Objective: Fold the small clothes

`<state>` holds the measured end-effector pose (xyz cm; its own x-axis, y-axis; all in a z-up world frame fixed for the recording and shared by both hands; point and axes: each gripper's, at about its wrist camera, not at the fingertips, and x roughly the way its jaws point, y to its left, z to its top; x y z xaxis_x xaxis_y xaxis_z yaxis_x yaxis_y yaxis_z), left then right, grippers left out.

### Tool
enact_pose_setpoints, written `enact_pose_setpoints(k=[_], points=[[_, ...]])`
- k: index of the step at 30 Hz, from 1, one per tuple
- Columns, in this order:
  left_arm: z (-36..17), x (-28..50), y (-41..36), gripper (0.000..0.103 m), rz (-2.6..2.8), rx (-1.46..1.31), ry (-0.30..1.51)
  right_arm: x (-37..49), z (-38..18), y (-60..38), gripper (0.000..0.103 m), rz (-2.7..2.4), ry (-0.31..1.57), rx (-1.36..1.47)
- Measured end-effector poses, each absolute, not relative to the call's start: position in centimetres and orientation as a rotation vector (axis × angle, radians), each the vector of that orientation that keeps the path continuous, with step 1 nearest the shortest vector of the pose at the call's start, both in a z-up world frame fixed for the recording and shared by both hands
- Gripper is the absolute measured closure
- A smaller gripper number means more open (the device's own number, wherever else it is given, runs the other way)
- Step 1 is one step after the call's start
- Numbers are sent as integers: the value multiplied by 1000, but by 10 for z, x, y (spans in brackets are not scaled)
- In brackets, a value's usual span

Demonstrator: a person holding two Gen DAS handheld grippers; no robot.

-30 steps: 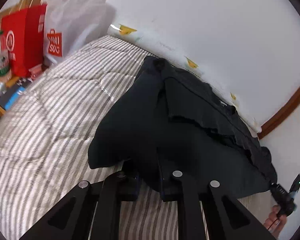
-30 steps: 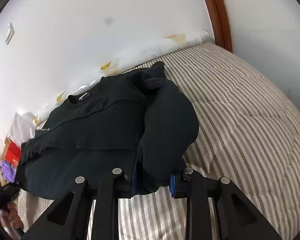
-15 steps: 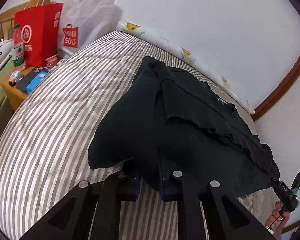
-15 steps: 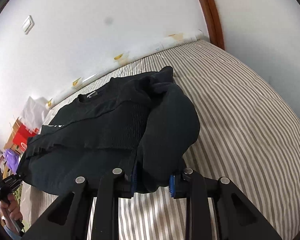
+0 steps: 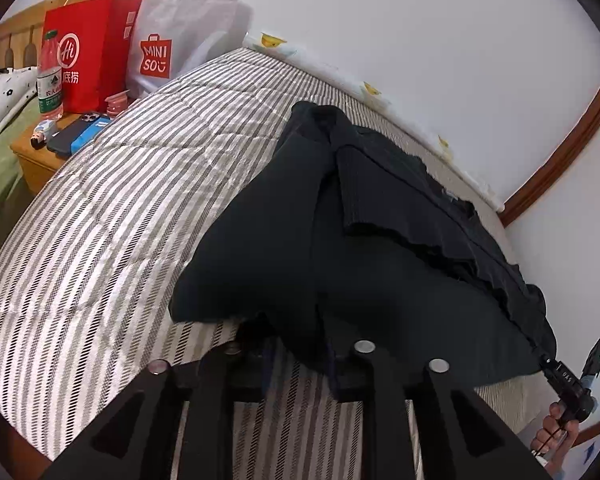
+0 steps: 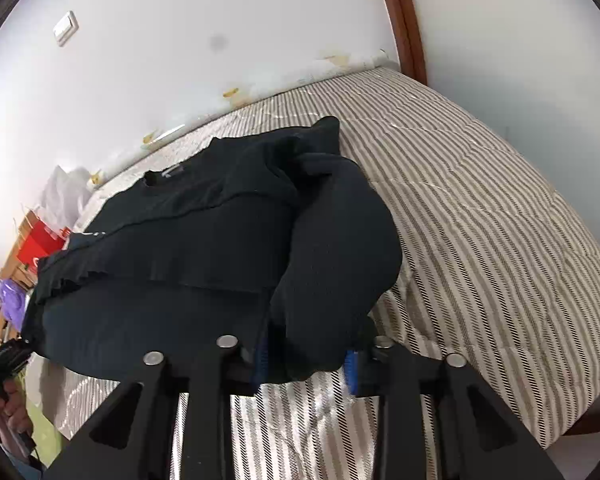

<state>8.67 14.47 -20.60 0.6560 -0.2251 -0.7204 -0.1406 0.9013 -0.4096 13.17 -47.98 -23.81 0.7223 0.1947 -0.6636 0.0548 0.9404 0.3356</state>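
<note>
release step of the fold: black garment (image 5: 380, 248) lies across the striped bed (image 5: 100, 240), near hem doubled back toward the collar, each gripper at one near corner.

left gripper (image 5: 300, 360): jaws parted a little, have just been opening; dark cloth sits between them, cannot tell if the pads press on it or have let go. right gripper (image 6: 306, 364): jaws wider, have just been opening; cloth sits between them, gap showing at the right blue pad, so likely loose there.

to do it well: finish opening both sides evenly before backing off, else one corner drags and skews the fold. withdraw low and straight back along the fingers, no lift, so the bulged sleeve fold by the right jaws settles flat. check the near edge lands parallel to the ruffled upper layer; smooth the hump on the right side after.

versus a second ago: jaws were pinched tight on the corners, now looser. both views show more bed and room: red bag (image 5: 88, 48), white bag (image 5: 172, 40) and bottle (image 5: 50, 76) sit further into the left view. garment shape much the same.
</note>
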Motion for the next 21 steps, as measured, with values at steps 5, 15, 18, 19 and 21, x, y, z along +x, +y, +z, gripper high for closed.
enact_pose_setpoints(k=[5,15,18,19,21], points=[[-198,65,152,71,-38,-378,833,112,-229,-493,61,47,748,311],[-155,48,146,65,-8,-265,716,95,-181,-479,67,69,641,162],[-150,57,130,65,-42,-230,711,104,-182,-451,67,148,655,168],[-151,60,125,65,-56,-226,714,109,-186,-442,67,170,665,168],[-154,69,116,65,-81,-218,729,116,-193,-427,67,197,688,159]])
